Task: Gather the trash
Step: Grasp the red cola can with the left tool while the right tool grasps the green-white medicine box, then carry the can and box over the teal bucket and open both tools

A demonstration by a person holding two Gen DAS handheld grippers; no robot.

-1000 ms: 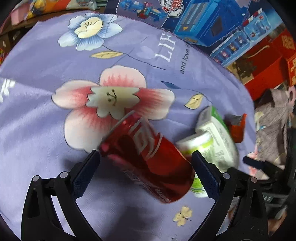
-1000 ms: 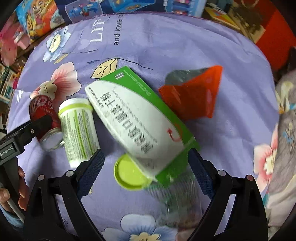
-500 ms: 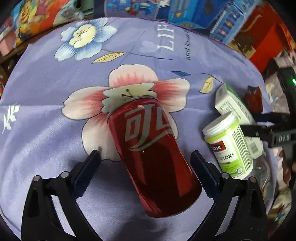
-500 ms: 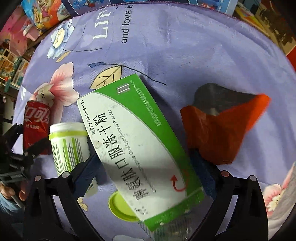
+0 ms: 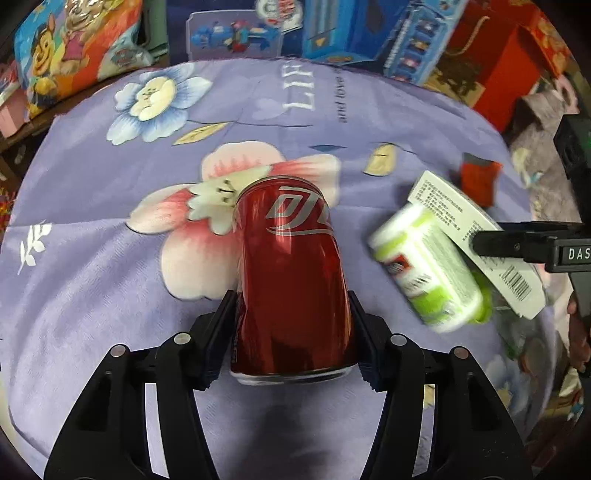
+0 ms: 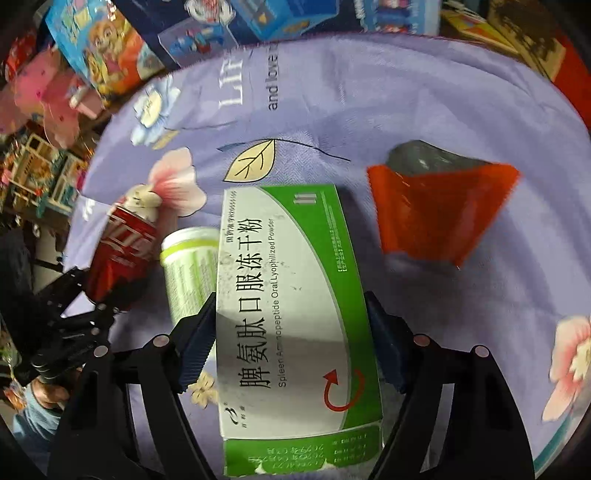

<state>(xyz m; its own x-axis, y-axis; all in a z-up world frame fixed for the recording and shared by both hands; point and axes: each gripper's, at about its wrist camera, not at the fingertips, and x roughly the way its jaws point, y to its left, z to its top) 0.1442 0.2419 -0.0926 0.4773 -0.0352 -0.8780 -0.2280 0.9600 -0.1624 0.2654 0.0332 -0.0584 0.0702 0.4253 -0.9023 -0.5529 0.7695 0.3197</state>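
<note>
The left gripper [image 5: 291, 332] has just closed its jaws, pinching the dented red aluminium can [image 5: 291, 280], long axis toward twelve o'clock. The right gripper [image 6: 291, 339] likewise closed, clamping the green-and-white cardboard medicine box [image 6: 291, 306], lengthwise along its jaws.

Work surface: round-looking table w/ lilac cloth [image 5: 92, 295], printed w/ pink, blue and cream flowers, tan leaves, white lettering near far edge. Cloth lies mostly flat, faint creases on left side. Behind far edge: blue toy boxes [image 5: 354, 33] w/ vehicle and robot graphics, stacked close together. Far left: cartoon-puppy box [image 5: 74, 48], orange/blue, tilted. Far right: red gift boxes [image 5: 509, 62] w/ gold pattern. In right wrist view, left margin: pink patterned items [image 6: 40, 92] and pale toy shelving, blurred. Light: indoor, fairly dim, soft shadows on cloth. Walls, floor, windows not visible.
</note>
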